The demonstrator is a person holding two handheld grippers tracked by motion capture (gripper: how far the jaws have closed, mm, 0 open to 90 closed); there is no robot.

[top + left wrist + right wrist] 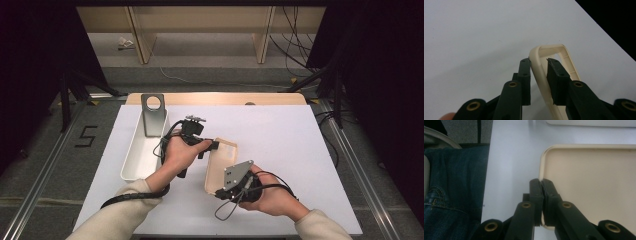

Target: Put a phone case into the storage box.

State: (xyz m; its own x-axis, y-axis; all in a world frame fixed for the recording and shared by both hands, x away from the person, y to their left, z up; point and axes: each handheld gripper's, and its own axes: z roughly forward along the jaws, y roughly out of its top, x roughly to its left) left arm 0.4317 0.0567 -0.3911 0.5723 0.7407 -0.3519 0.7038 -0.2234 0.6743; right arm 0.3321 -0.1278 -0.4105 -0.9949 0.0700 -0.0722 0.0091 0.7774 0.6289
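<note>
Holding one beige tray with both grippers

Sitting on the big white tabletop [280, 145] are two trays: one long white plastic bin [142, 147] at the left with one grey metal bracket with a round hole [152, 114] standing at its far end, and one shallow beige plastic tray [218, 167] in the middle. Right gripper [540, 182] is clamped tight on the tray's near rim. Left gripper [538, 67] straddles the far rim, one pad touching it, the other just off. Nothing blocks either one.
</note>
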